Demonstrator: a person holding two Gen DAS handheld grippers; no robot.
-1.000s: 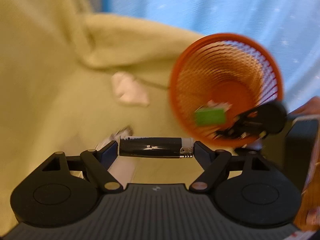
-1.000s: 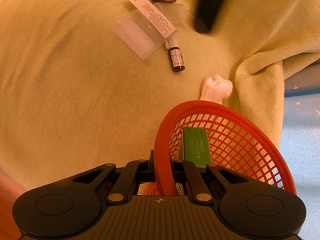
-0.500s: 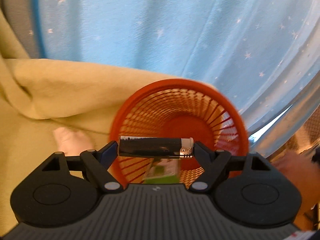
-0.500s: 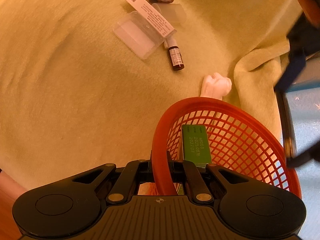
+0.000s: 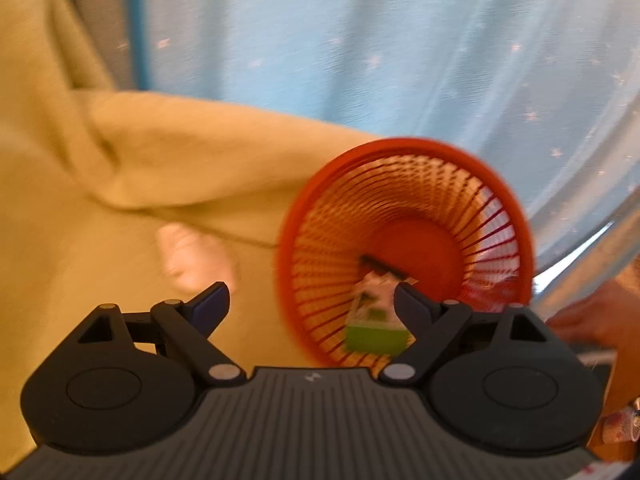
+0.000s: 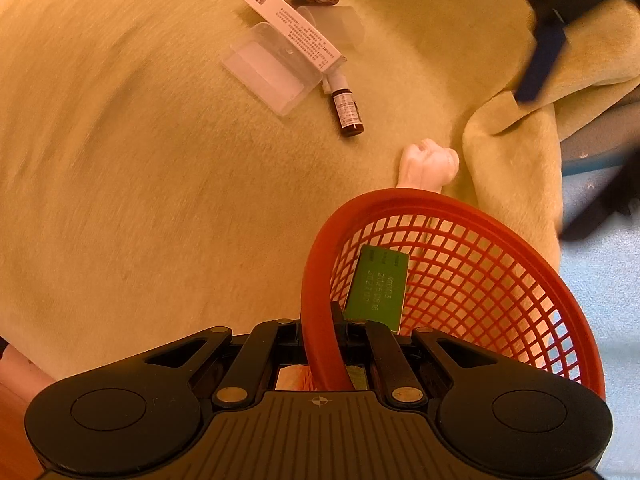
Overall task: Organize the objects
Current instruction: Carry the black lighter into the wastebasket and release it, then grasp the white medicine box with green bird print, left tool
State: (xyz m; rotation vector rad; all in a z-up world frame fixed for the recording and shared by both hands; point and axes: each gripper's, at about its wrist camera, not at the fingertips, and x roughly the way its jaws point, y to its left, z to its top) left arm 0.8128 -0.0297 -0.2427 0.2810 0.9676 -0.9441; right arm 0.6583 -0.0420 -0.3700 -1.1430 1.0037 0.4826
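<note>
Inside one red basket: one green box; right gripper clenched on rim, left gripper released (empty).

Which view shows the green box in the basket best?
The right wrist view: the green box is sharp, its printed side facing the camera, leaning on the orange basket wall. The left wrist view shows it blurred, partly behind the open left gripper.

Right gripper fingers clamped on basket rim
</note>
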